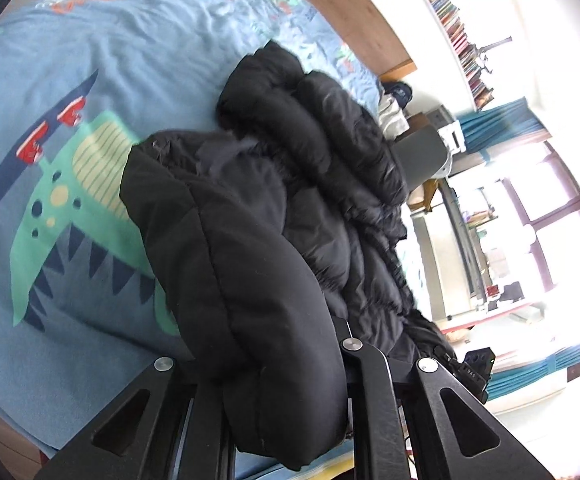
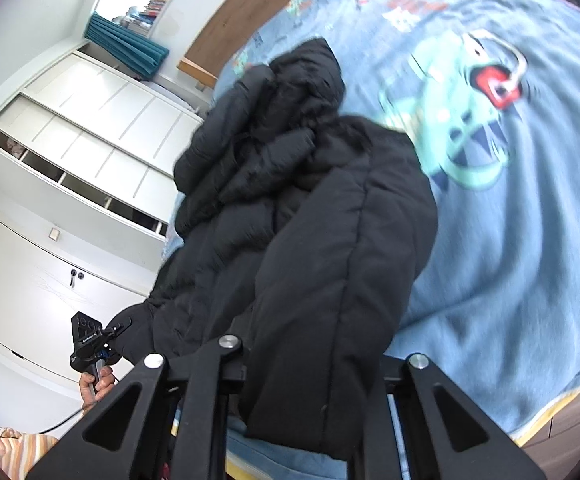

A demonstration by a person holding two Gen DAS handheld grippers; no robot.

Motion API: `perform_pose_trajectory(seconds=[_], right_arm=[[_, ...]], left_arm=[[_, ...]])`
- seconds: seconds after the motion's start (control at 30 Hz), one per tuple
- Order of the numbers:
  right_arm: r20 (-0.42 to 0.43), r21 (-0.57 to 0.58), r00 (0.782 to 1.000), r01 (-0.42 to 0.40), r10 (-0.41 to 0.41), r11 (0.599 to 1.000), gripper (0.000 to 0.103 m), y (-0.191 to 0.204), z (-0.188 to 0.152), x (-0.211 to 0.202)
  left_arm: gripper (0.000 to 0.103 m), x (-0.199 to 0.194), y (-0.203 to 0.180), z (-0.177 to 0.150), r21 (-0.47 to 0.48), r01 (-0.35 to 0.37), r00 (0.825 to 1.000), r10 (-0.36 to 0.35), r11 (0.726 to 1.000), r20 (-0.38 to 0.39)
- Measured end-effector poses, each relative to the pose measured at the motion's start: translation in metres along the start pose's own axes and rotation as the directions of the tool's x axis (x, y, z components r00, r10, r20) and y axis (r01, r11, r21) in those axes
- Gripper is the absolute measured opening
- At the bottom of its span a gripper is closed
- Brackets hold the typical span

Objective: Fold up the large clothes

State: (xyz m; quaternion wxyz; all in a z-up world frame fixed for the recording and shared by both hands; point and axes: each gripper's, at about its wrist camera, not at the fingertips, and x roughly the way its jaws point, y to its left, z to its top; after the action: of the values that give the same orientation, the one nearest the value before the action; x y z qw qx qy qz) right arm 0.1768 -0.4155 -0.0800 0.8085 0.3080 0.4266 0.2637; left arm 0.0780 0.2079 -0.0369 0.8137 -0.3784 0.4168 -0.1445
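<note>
black puffer jacket (image 1: 274, 208), bunched along the bed (image 1: 70, 60) edge; left tool (image 1: 274, 380) and right tool (image 2: 313, 384) each clamp a padded fold; folding unfinished.

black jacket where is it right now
The black jacket lies bunched on the blue dinosaur bedspread, near the bed edge facing the window, filling the middle of both wrist views, with an end gripped in each gripper.
</note>
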Motion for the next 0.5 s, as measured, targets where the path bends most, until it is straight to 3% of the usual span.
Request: perform_pose_trajectory(seconds=[0.2,0.5], right_arm=[[0.087,-0.029,0.996,-0.023,0.025,0.999,0.014,0.022,0.029,-0.015],[0.207,-0.047,0.975,-0.068,0.076,0.997,0.014,0.054,0.092,-0.021]], left_arm=[[0.013,-0.013,-0.016,0.025,-0.002,0.053,0.997,-0.053,0.999,0.061],[0.014,-0.023,-0.047,0.082,0.025,0.138,0.978,-0.14,0.99,0.155]])
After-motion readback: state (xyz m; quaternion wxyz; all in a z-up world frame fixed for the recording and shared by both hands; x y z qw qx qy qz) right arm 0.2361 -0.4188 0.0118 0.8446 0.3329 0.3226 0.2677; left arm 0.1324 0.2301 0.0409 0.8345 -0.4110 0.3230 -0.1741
